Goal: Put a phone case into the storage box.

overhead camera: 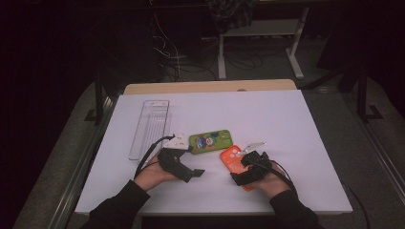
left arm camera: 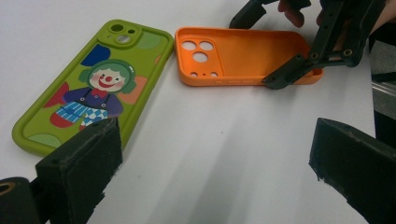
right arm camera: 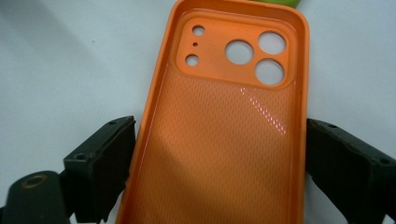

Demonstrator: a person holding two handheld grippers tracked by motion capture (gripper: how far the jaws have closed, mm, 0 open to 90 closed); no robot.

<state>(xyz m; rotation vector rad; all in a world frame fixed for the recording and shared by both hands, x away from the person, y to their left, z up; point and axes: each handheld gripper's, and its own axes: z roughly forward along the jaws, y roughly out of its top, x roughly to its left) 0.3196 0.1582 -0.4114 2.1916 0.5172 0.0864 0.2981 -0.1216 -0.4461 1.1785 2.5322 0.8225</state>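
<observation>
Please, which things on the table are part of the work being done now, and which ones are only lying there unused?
In the work:
- orange plastic phone case, lying open side up between the jaws of the right claw
- right claw

Only lying about:
- green phone case with a clown picture, beside the orange one
- clear plastic tray, at the far left
- left claw, open, nothing between its jaws

The orange phone case (right arm camera: 219, 140) looks like soft, glossy plastic, its inner floor finely dimpled and its rim smooth. Just beside it, the green phone case (left arm camera: 93, 84) has a smooth, satin printed back. Both lie on the table (overhead camera: 286, 124) with its matt white sheet. Beyond the green case, the clear tray (overhead camera: 150, 126) is ribbed, shiny plastic.
</observation>
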